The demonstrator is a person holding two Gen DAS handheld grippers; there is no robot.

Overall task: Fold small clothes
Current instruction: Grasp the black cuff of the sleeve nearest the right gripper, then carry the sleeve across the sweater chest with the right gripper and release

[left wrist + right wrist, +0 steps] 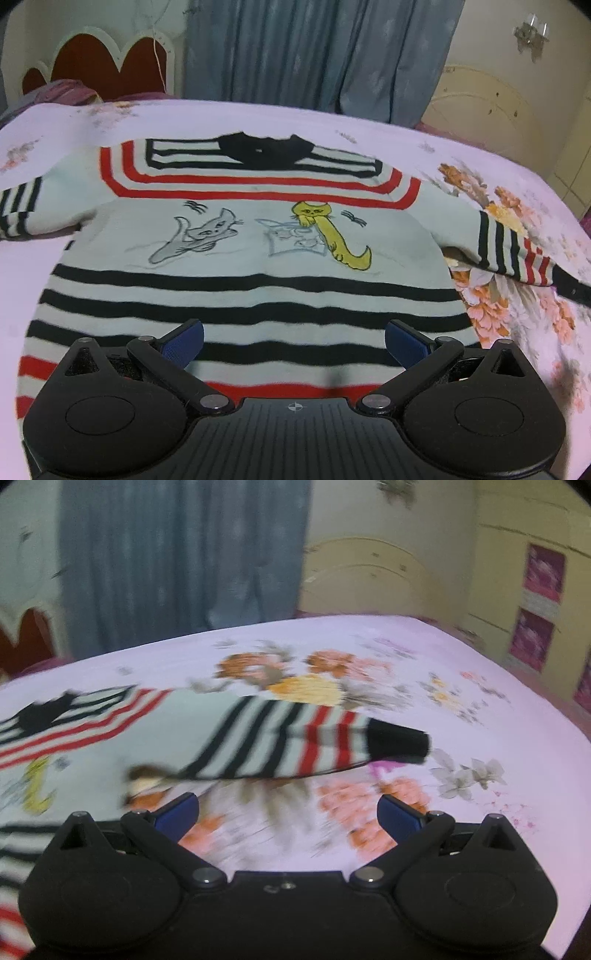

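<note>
Our left tongs [293,341] hover spread over the striped sweater's [251,236] hem; our right tongs [287,814], spread, sit beside its sleeve [295,738] on the bed [480,794].

Black gripper [294,341], blue-padded jaws.

Blue curtains [314,51] hang behind the floral bedsheet [406,672], beside cream cabinets [517,572].

no readable txt, labels or nos anywhere; sweater [243,236] has cat drawings only, no words.
</note>
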